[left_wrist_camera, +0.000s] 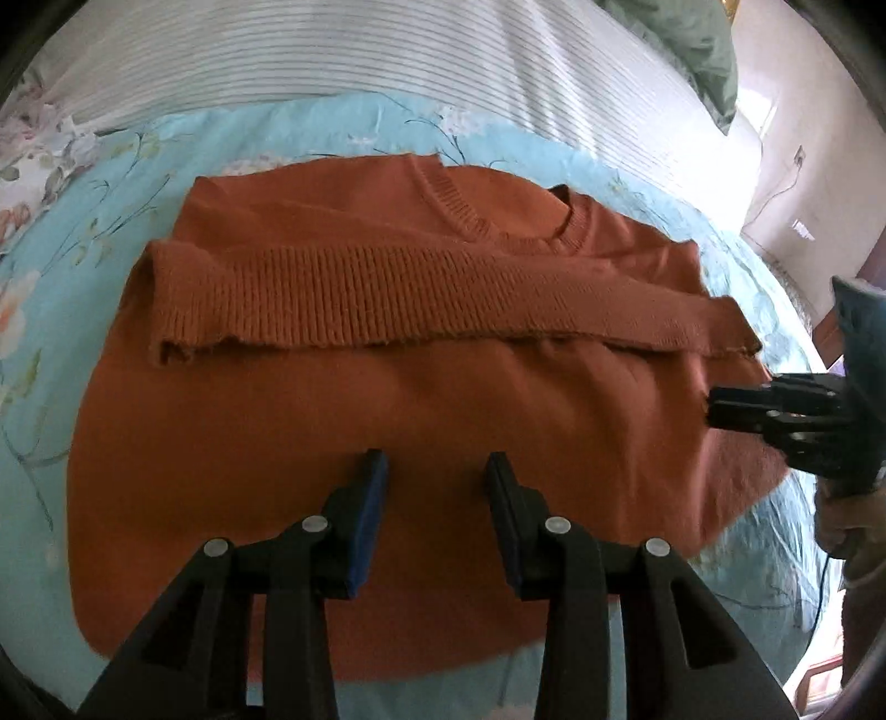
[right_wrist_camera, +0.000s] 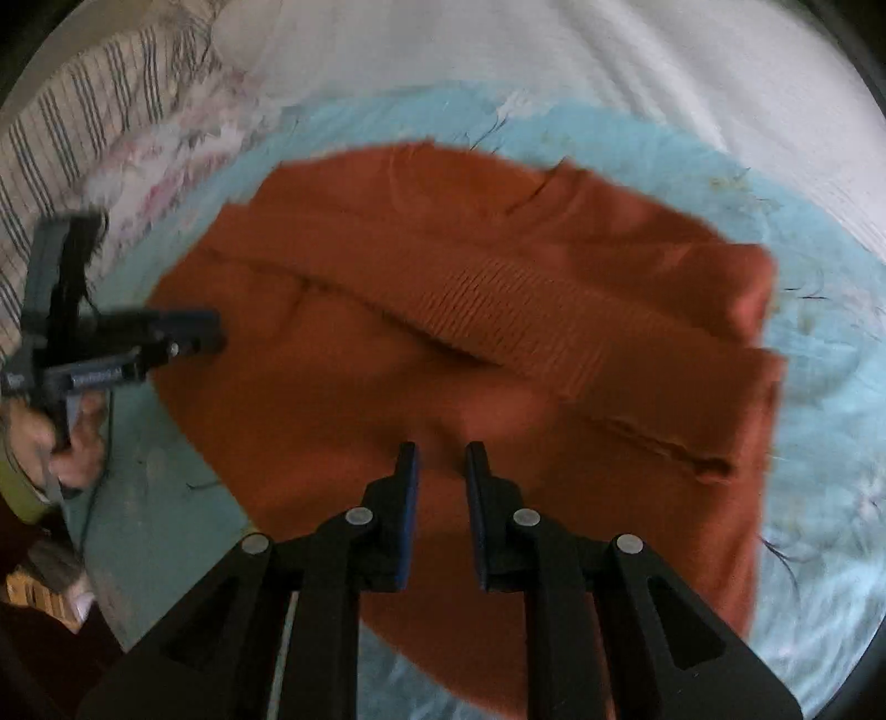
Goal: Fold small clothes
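Note:
An orange knit sweater lies flat on a light blue floral sheet, with its ribbed hem folded up across the middle and the collar at the far side. It also shows in the right wrist view. My left gripper is open and empty, hovering over the sweater's near part. My right gripper is open and empty over the sweater. It shows from the side in the left wrist view, at the sweater's right edge. The left gripper shows in the right wrist view at the sweater's left edge.
The sheet covers a bed. A striped white cover lies beyond it, with a green pillow at the far right. A wall and floor show past the bed's right edge. A striped pillow lies at the left.

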Motion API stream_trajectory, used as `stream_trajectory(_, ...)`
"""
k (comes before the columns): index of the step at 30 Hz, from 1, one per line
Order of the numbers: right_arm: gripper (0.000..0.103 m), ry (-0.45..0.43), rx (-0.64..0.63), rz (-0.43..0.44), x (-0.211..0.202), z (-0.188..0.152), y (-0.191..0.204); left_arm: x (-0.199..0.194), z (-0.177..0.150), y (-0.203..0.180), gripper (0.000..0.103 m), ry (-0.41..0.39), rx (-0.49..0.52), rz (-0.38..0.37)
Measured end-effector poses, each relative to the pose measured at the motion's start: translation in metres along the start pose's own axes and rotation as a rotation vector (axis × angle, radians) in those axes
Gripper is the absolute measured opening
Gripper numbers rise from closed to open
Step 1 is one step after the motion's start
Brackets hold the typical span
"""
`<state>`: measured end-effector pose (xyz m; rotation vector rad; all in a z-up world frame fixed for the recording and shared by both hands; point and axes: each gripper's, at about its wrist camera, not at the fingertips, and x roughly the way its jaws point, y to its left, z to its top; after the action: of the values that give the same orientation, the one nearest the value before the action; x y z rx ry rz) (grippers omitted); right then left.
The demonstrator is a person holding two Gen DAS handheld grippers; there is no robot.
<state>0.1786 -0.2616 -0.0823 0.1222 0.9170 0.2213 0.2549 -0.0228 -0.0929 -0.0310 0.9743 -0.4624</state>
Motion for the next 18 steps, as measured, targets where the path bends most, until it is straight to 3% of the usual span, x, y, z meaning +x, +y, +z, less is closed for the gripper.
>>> stream_trajectory(2,0.018,0.016,0.041,-0.023,0.011,0.008,-0.019,0.008,0.015,0.012,0.037,0.013,-0.003,0.002)
stream_trajectory(4,0.018,0.004,0.078,-0.062,0.013,0.020,-0.037,0.013,0.028,0.024,0.021,0.015,0.005,0.038)
stream_trajectory(5,0.018,-0.007,0.096,-0.078,0.014,0.028,-0.047,0.016,0.042,0.035,0.019,0.005,0.000,0.081)
stream_trajectory(9,0.018,-0.108,0.210,-0.258,0.004,0.057,-0.089,0.011,0.086,0.078,0.019,-0.076,-0.121,0.215)
stream_trajectory(12,0.018,-0.188,0.354,-0.285,-0.010,0.058,-0.114,0.005,0.101,0.110,0.019,-0.129,-0.233,0.262)
stream_trajectory(14,0.018,-0.199,0.406,-0.266,-0.013,0.055,-0.121,0.002,0.100,0.119,0.023,-0.129,-0.281,0.277)
stream_trajectory(15,0.018,-0.196,0.413,-0.248,-0.013,0.055,-0.117,-0.003,0.094,0.120,0.030,-0.139,-0.300,0.291)
stream_trajectory(18,0.022,-0.191,0.382,-0.223,-0.020,0.043,-0.097,-0.025,0.068,0.112,0.040,-0.166,-0.324,0.259)
